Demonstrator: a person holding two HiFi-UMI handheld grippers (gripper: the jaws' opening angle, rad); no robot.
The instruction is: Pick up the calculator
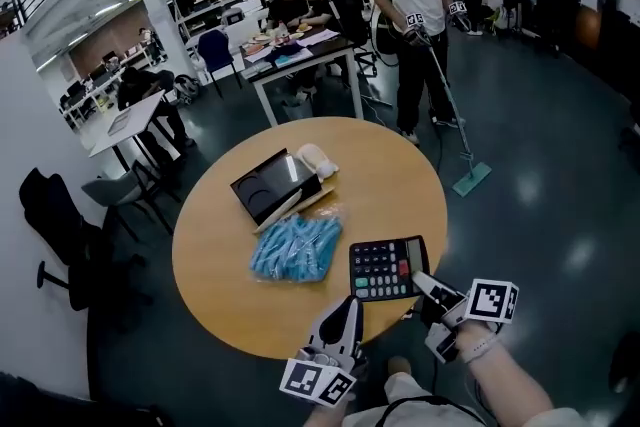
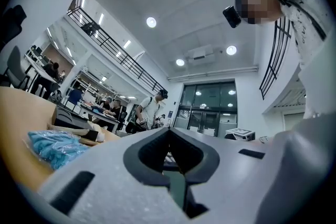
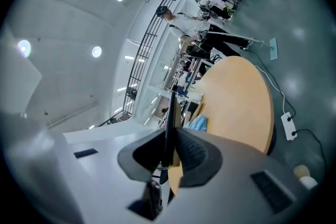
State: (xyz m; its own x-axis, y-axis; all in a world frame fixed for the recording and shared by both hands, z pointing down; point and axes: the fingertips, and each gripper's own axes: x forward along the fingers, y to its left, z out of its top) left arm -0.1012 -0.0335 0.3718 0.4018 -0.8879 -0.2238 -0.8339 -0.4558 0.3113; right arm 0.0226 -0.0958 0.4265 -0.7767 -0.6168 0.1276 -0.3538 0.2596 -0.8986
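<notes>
The black calculator (image 1: 388,268) with grey keys hangs over the near part of the round wooden table (image 1: 400,175). My right gripper (image 1: 422,285) is shut on its right edge. In the right gripper view the calculator (image 3: 169,113) shows edge-on as a thin dark blade pinched between the jaws of the right gripper (image 3: 168,157). My left gripper (image 1: 347,307) hovers at the table's near rim, just left of the calculator, jaws together and holding nothing. In the left gripper view, the left gripper (image 2: 173,165) points slightly upward across the table (image 2: 16,113).
A blue plastic bag (image 1: 296,247) lies left of the calculator, with a black tray (image 1: 273,185) and a white object (image 1: 315,158) beyond it. A person (image 1: 415,5) with a mop (image 1: 470,180) stands past the table. Desks and seated people fill the back.
</notes>
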